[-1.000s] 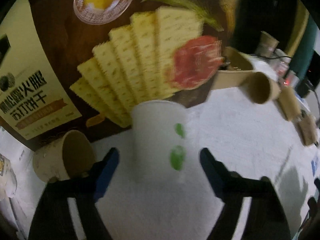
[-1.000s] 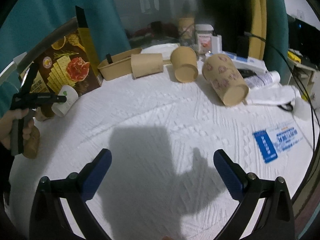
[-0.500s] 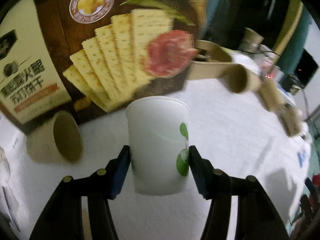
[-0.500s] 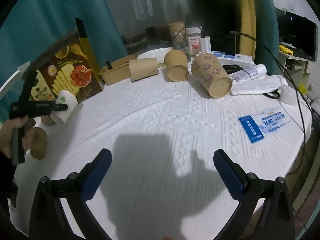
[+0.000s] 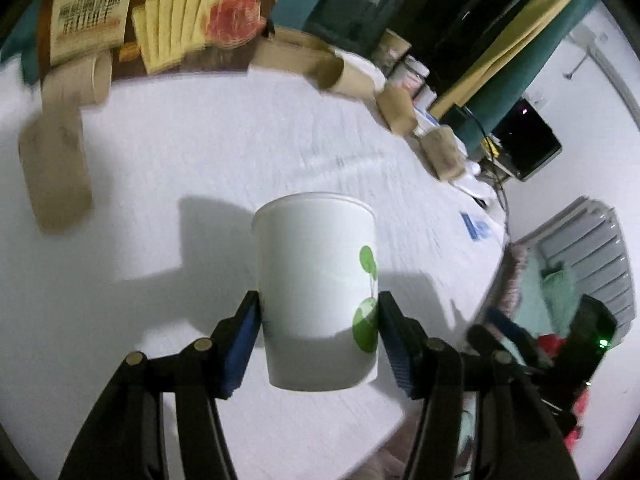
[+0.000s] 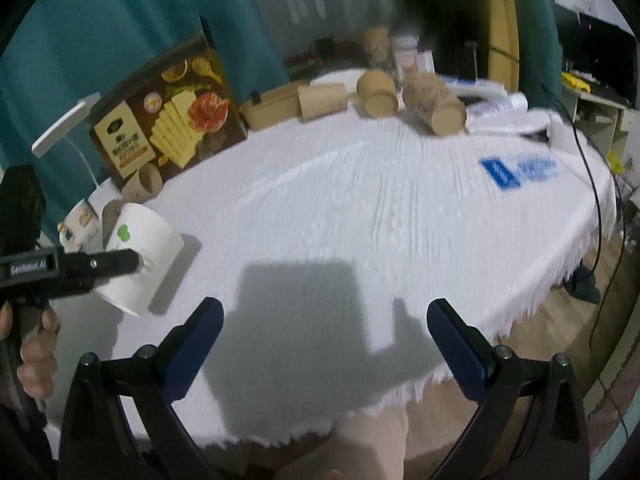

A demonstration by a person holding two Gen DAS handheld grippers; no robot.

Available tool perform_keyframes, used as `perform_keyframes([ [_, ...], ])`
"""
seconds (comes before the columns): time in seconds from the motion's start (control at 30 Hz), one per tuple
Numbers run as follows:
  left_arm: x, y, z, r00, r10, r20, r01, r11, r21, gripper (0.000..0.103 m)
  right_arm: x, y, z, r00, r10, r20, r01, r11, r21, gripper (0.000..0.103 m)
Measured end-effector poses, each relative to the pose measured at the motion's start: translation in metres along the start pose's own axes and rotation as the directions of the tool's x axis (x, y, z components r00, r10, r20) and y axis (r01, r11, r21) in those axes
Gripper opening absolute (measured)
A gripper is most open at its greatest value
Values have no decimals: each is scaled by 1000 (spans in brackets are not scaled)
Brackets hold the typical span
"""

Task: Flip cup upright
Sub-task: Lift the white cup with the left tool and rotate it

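Note:
My left gripper (image 5: 318, 316) is shut on a white paper cup with green leaf marks (image 5: 316, 292). It holds the cup clear above the white tablecloth (image 5: 200, 152), with the wide rim pointing away from the camera. In the right wrist view the same cup (image 6: 138, 258) hangs tilted at the left, held by the left gripper (image 6: 116, 262) over the table's left part. My right gripper (image 6: 324, 328) is open and empty above the table's front edge.
Several brown paper cups lie on their sides: two at the left (image 5: 56, 172) and more at the back (image 6: 378, 94). A cracker box (image 6: 168, 120) stands at the back left. A white mug (image 6: 82, 220) sits near it. A blue-printed leaflet (image 6: 516, 168) lies at the right.
My left gripper closed on the white cup, lifted it off the cloth and swung it away from the cracker box toward the table's near side. The right gripper stayed open.

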State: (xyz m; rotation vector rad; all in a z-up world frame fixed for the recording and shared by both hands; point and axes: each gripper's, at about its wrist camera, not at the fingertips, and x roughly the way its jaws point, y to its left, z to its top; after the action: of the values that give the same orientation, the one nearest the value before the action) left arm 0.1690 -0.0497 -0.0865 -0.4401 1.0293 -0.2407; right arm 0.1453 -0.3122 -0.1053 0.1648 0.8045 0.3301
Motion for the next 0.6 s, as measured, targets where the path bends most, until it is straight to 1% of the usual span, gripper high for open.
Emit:
perform_keyframes([
  [0.13, 14, 7, -18, 999, 5, -38, -7, 999, -42, 58, -2, -2, -13, 1000, 15, -28, -15, 1000, -5, 101],
  [0.23, 14, 10, -23, 999, 2, -32, -3, 998, -55, 59, -1, -3, -16, 999, 14, -33, -14, 1000, -2, 101],
  [0.33, 15, 10, -24, 999, 8, -44, -10, 998, -61, 62, 2, -3, -14, 999, 17, -37, -16, 1000, 4, 101],
  [0.4, 17, 10, -23, 999, 12, -51, -15, 998, -62, 68, 3, -2, -13, 999, 17, -39, -17, 1000, -1, 101],
  [0.43, 17, 10, -24, 999, 6, -52, -9, 998, -63, 71, 4, 0, -12, 999, 15, -41, -15, 1000, -7, 101],
  [0.5, 17, 10, -24, 999, -9, -51, 6, 998, -68, 79, 6, 2, -9, 999, 7, -46, -8, 1000, -20, 101],
  [0.6, 8, 13, -25, 999, -36, -28, 34, 997, -71, 79, 7, 10, -2, 998, -16, -53, 12, 998, -68, 101],
])
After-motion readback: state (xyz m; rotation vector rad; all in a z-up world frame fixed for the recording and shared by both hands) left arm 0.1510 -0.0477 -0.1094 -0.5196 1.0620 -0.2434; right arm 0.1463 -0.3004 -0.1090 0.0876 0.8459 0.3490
